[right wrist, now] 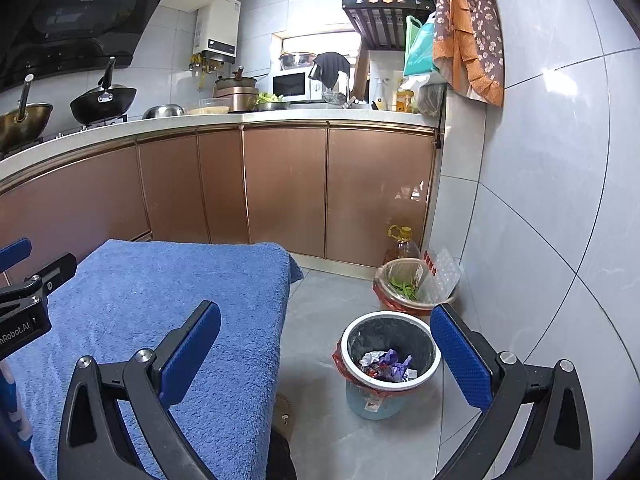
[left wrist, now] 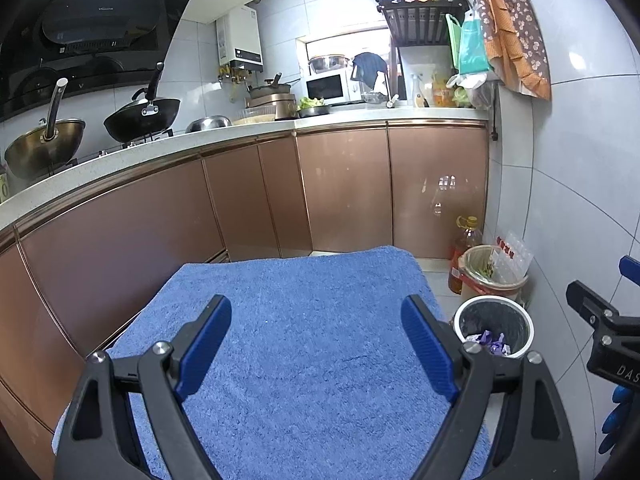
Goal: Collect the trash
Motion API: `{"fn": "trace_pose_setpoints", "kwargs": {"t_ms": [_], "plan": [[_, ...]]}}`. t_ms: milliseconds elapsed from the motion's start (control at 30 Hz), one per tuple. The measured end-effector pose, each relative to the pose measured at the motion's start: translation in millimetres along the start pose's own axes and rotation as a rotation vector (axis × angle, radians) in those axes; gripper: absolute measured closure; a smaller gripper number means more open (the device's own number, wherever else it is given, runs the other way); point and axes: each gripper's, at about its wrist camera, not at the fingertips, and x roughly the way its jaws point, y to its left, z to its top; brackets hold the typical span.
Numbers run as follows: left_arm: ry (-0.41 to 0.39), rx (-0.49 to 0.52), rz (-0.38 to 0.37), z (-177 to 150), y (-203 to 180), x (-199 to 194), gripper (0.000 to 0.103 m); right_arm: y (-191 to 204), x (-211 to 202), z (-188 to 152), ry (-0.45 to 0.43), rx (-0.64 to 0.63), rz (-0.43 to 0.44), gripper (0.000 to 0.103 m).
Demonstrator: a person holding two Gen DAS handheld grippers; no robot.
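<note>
The left gripper (left wrist: 316, 344) is held spread wide above a blue towel (left wrist: 296, 320), with nothing between its blue pads (left wrist: 204, 350). The towel covers a raised flat surface, and no scrap is seen on it in either view. The right gripper (right wrist: 326, 354) is likewise released, its fingers far apart and empty; the left finger is seen over the towel's right edge, the right finger over the floor (right wrist: 316, 316).

In the right wrist view a small bin (right wrist: 390, 354) with a pale rim and a red liner is seen on the grey floor at about one o'clock from the gripper, framed between the two fingers. Crumpled wrappers (right wrist: 384, 364), purple, white and red, are seen lying at its bottom. In the left wrist view the same bin (left wrist: 496, 326) is found at three o'clock, just beside the towel's right edge.

Behind it, near the tiled wall (right wrist: 540, 200), a second bin (right wrist: 412, 286) holding green scraps is seen, with a clear plastic tray (right wrist: 442, 270) leaning in it and an oil bottle (right wrist: 404, 242) just beside it. Brown cabinets (right wrist: 280, 188) are seen beyond the towel at twelve o'clock.
</note>
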Motion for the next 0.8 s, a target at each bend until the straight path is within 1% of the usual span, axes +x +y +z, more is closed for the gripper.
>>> {"fn": "trace_pose_setpoints", "kwargs": {"t_ms": [400, 800], "plan": [[-0.043, -0.001, 0.045, 3.2, 6.4, -8.6, 0.017, 0.5, -2.7, 2.4, -0.013, -0.001, 0.006, 0.0], [-0.045, 0.012, 0.041, 3.9, 8.7, -13.7, 0.017, -7.2, -8.1, 4.2, -0.036, 0.005, 0.018, 0.0]]}}
